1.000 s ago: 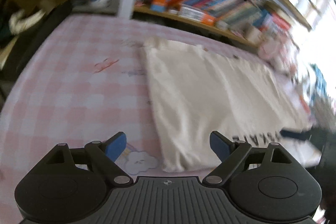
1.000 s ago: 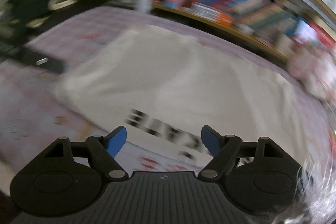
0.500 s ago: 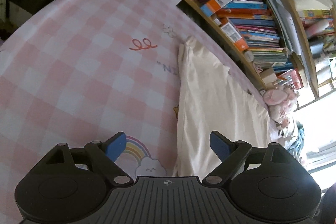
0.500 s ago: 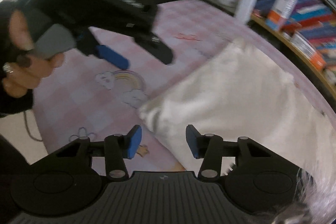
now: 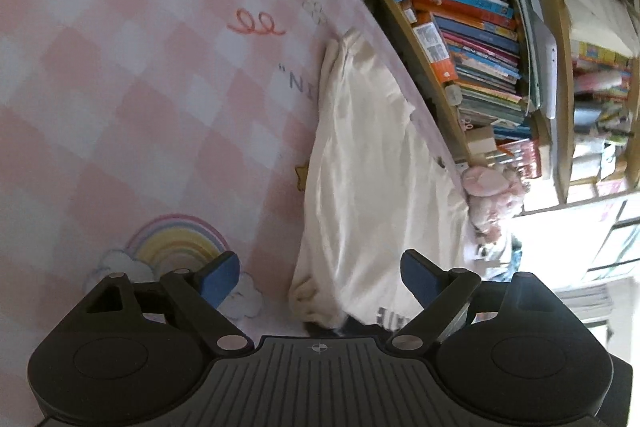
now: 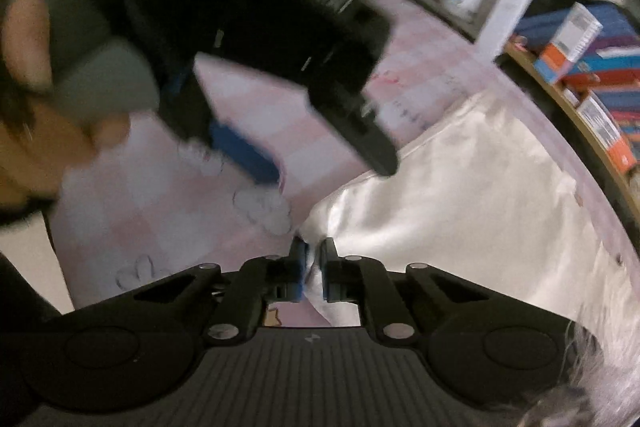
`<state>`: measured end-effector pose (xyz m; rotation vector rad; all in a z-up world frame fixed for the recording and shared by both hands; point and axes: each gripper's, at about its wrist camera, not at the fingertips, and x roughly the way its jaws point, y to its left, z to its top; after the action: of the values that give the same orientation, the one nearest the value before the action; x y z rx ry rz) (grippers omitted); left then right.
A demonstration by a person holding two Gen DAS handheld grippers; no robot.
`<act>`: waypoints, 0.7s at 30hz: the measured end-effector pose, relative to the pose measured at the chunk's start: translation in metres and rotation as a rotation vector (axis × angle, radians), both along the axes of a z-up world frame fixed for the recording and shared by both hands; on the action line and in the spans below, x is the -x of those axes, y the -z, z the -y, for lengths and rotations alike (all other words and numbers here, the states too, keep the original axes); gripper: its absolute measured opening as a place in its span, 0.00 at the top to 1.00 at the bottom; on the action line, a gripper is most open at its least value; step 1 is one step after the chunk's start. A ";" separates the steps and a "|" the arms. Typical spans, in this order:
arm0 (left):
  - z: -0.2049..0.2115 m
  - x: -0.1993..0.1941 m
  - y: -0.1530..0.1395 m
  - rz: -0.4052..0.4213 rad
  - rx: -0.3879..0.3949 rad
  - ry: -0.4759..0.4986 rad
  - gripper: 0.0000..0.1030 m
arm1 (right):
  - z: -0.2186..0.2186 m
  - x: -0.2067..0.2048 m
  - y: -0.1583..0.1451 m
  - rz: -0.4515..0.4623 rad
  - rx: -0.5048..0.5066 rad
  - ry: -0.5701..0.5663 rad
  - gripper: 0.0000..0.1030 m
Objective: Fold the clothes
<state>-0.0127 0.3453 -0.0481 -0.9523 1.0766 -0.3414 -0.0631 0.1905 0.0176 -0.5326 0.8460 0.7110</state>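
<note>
Already the cream garment (image 5: pixel 372 163) lies spread flat on the pink checked table (image 5: pixel 120 99), its long edge running from the near side toward the far bookshelf (image 5: pixel 472 39), with dark lettering just showing at its near end. Judging from how it lies, smoothed out and seemingly doubled over lengthwise, the fold is only partly made, and the crosswise folds look still to come. The right hand-held gripper (image 6: pixel 313 269) has just been closing, and its blue pads now pinch the near left corner of the garment (image 6: pixel 460 211), with a thin bit of cloth caught between them. The left hand-held gripper (image 5: pixel 320 277) hangs released, its jaws wide apart and empty, just over the garment's bunched near corner and beside the printed rainbow (image 5: pixel 176 243) on the cloth. In the right wrist view the left hand-held gripper (image 6: pixel 320 135) appears blurred above that same edge, a person's hand (image 6: pixel 48 131) around its handle. What seems left is a second grip, then lifting the near end across.
</note>
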 end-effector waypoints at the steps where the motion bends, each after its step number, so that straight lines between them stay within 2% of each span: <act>1: 0.002 -0.001 0.002 -0.006 0.021 0.002 0.12 | 0.004 0.000 -0.006 0.000 -0.023 0.019 0.93; 5: 0.014 -0.009 0.013 -0.024 0.132 0.018 0.13 | 0.017 -0.001 -0.024 -0.001 -0.081 0.076 0.93; 10: 0.026 -0.015 0.023 -0.025 0.230 0.014 0.15 | 0.021 -0.007 -0.031 -0.011 -0.111 0.113 0.93; 21: 0.033 -0.022 0.029 -0.021 0.246 -0.007 0.17 | 0.026 -0.008 -0.034 -0.041 -0.146 0.151 0.92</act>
<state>0.0096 0.3119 -0.0775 -1.1806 1.0657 -0.4665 -0.0554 0.1641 0.0515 -0.3209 0.8562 0.6407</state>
